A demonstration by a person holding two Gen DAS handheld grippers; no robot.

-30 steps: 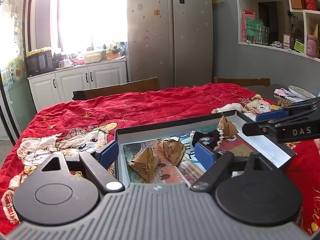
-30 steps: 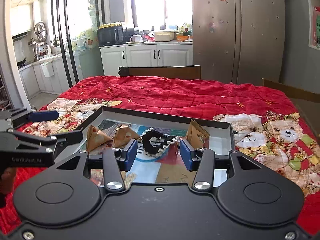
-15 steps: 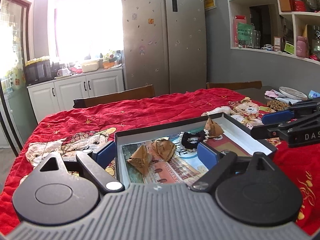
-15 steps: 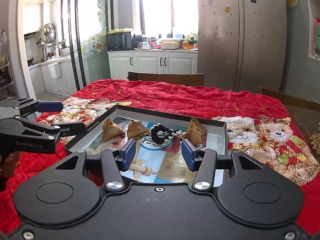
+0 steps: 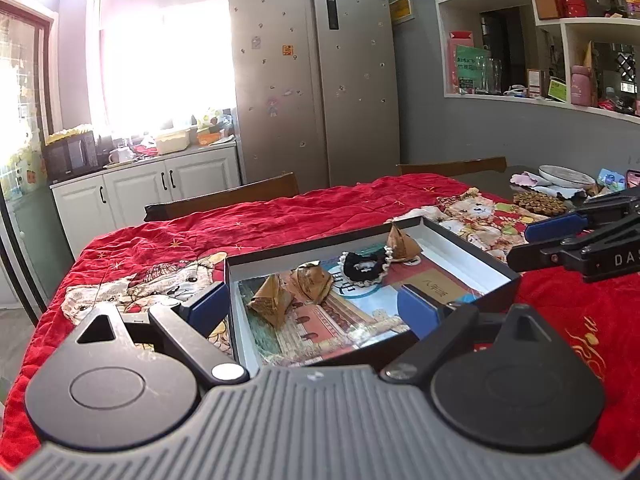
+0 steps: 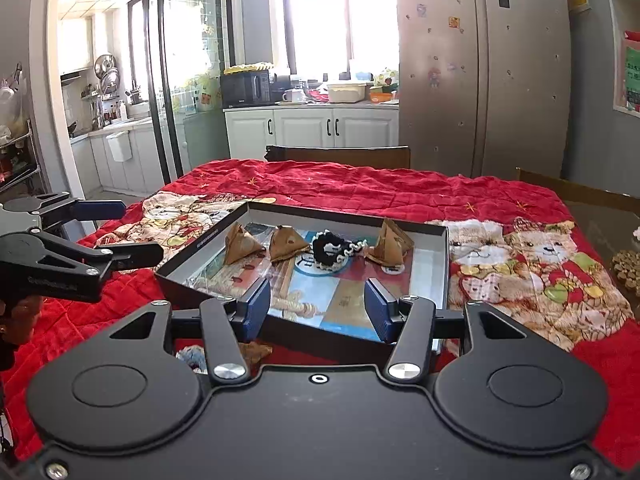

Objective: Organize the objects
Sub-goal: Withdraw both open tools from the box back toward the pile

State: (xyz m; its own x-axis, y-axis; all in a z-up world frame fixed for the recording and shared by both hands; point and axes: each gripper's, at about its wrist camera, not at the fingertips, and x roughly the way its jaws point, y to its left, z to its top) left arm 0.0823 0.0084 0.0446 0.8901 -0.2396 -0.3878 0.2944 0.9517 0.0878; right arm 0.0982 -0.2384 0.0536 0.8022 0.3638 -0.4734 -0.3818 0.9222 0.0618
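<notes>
A: While we are logging this entry, both grippers are sitting farther back from the tray (image 6: 446, 248) than they were a second ago, and more of the red quilt (image 6: 360, 188) is showing around it. We are reading that as a retreat after a placement, not an approach.

B: Agreed. We are noting the right gripper (image 6: 318, 308) with its jaws apart and nothing between the blue pads — no grip. The left gripper (image 5: 316, 308) is standing wider, also empty.

A: We are counting what the tray is holding: three brown wrapped pyramids (image 6: 240, 242) and a black scrunchie (image 6: 332, 248), all lying loose on the printed floor, the scrunchie between the second and third pyramid.

B: The right wrist view is showing something the left is missing — a pale fuzzy item (image 6: 192, 358) and a brown scrap (image 6: 252, 352) on the quilt just under the near wall of the tray, outside it. We are judging those as still to be sorted.

A: And the left wrist view is giving us the far table end: a plate (image 5: 566, 176) and a round woven mat (image 5: 538, 202), well apart from the tray.
</notes>
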